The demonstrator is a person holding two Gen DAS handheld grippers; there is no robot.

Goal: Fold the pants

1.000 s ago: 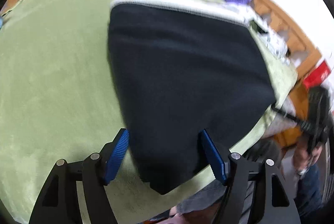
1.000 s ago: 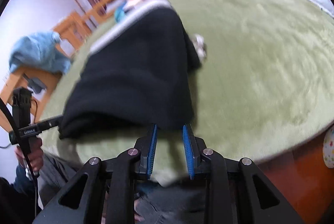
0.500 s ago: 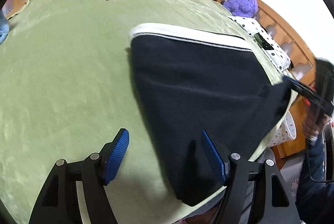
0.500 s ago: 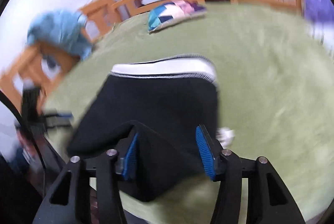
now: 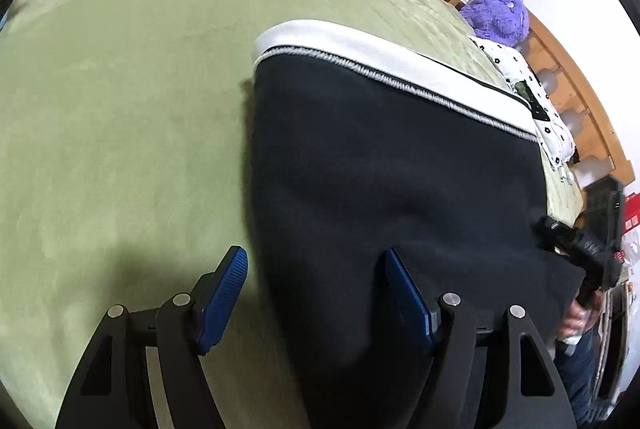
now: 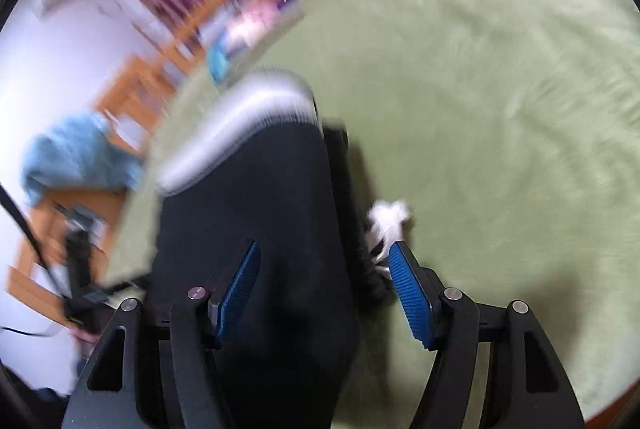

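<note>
- My left tongs [image 5: 316, 293] stand released, empty, with the left edge of the black pants [image 5: 392, 181] running between their pads.
- My right tongs [image 6: 324, 289] have just been opening; cloth lies between the pads, ungripped as far as the blurred view shows.
- The pants lie ahead of both tongs on the green blanket [image 5: 120, 109], white waistband [image 5: 360, 49] farthest off.
- I judge the pants already doubled into a compact block; another fold or some smoothing may remain.
</note>
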